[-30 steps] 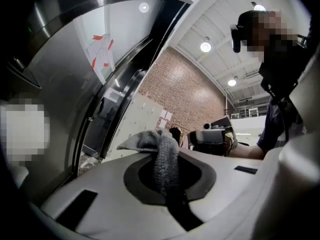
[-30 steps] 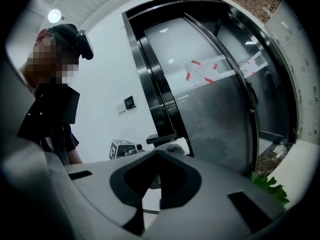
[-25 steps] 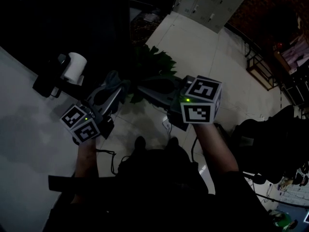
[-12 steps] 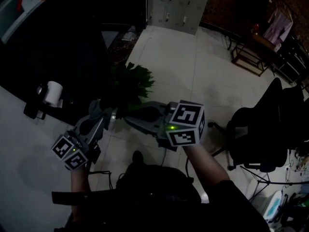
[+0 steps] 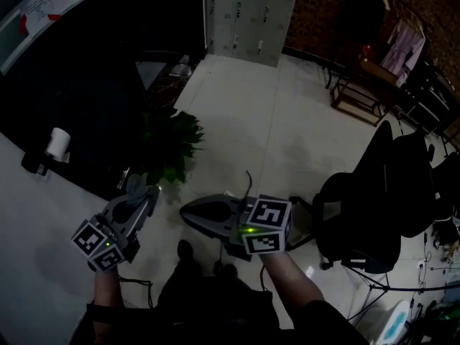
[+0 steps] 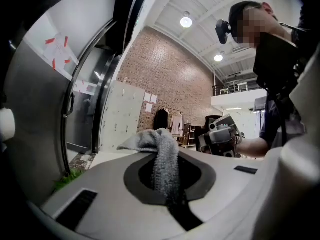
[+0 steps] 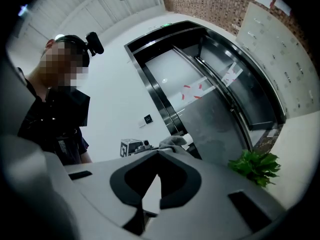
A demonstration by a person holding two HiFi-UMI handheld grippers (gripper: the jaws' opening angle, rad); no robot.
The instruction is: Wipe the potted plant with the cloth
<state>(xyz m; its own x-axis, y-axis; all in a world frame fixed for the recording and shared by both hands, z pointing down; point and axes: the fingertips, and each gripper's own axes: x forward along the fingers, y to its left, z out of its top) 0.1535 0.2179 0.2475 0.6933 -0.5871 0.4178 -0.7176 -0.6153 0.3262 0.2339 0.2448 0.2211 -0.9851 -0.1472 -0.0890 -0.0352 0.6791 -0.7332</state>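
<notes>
The left gripper [image 5: 146,192] was clamped on the cloth [image 6: 163,163] and the right gripper [image 5: 184,213] was closed on nothing, the 2 held near the potted plant [image 5: 169,146] on the floor, so the cloth's loose end should meet the leaves lightly.

Head view was very dim and underexposed; only the pale tiled floor [image 5: 244,121] caught light. Both gripper views were bright, lit by round white ceiling lamps [image 6: 186,21], fisheye-bent with black corners. Grey towelling cloth [image 6: 162,159] was sharp, near foreground soft.
</notes>
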